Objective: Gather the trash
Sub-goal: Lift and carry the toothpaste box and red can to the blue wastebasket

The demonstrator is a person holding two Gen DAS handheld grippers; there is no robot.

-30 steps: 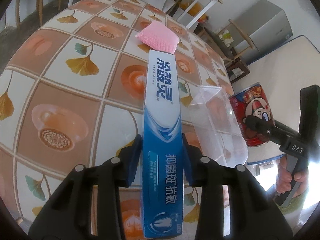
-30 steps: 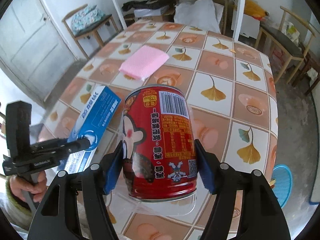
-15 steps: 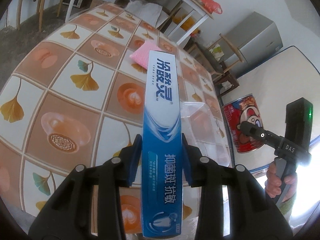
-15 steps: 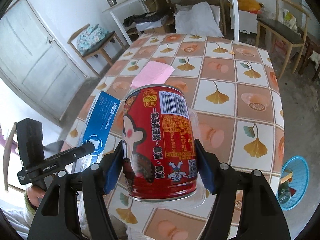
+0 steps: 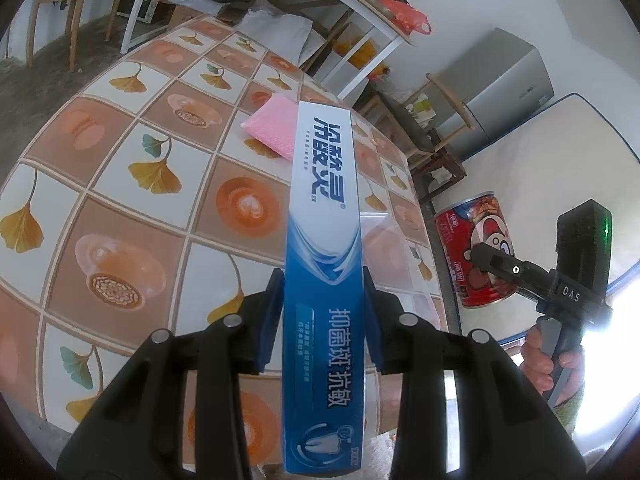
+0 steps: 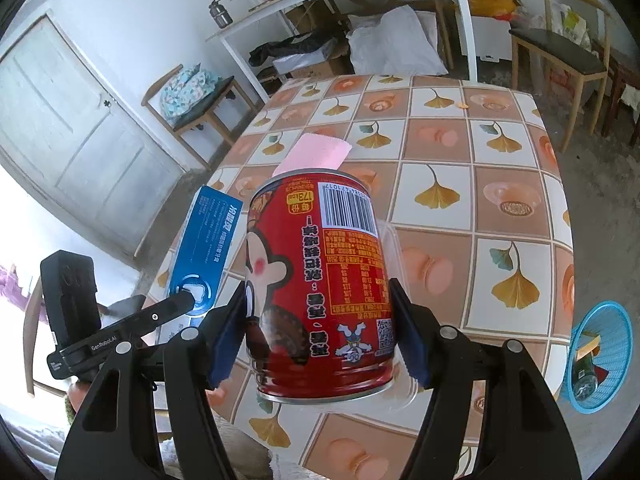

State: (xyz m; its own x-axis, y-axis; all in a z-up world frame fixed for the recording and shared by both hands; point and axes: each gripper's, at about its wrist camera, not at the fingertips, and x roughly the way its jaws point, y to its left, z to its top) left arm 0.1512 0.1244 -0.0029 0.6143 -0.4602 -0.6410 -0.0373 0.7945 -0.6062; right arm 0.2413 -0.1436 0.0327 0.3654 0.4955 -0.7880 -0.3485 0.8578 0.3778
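My left gripper [image 5: 323,320] is shut on a long blue and white toothpaste box [image 5: 325,240], lifted above the tiled table [image 5: 120,184]. The box points away toward a pink sponge [image 5: 272,132] lying on the table. My right gripper [image 6: 320,332] is shut on a red can [image 6: 320,284] with a cartoon figure and barcode, held in the air over the table's near edge. In the right wrist view the toothpaste box [image 6: 208,240] shows at the left. In the left wrist view the red can [image 5: 476,256] shows at the right.
A clear plastic container [image 5: 396,248] lies on the table below the held items. A blue basket [image 6: 600,356] with trash in it stands on the floor right of the table. Chairs [image 6: 560,48], a white shelf table [image 6: 360,4] and a grey cabinet [image 5: 496,92] surround the table.
Both grippers have risen with their loads, so the table looks farther away. The box and the can stay gripped the same way.
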